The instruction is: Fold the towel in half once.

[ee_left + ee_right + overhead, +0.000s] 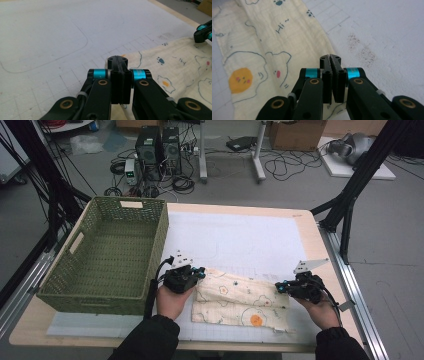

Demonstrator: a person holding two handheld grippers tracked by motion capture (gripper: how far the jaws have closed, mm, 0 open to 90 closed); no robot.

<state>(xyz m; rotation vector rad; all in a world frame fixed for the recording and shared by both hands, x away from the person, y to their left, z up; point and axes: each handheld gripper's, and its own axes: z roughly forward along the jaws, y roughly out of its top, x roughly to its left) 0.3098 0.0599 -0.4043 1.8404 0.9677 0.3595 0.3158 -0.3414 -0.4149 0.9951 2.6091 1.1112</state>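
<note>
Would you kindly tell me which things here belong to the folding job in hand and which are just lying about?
In the job:
- printed cloth, folded on the mat
- left gripper, shut at the cloth's left end
- right gripper, shut at its right end
- white gridded mat beneath

Lying about:
- green woven basket
- computer towers and cables on the floor
- cardboard box

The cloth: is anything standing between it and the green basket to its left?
Nothing visible does. The cloth lies flat on the white mat, and the basket stands beside its left end; the left hand-held gripper is at that end.
</note>
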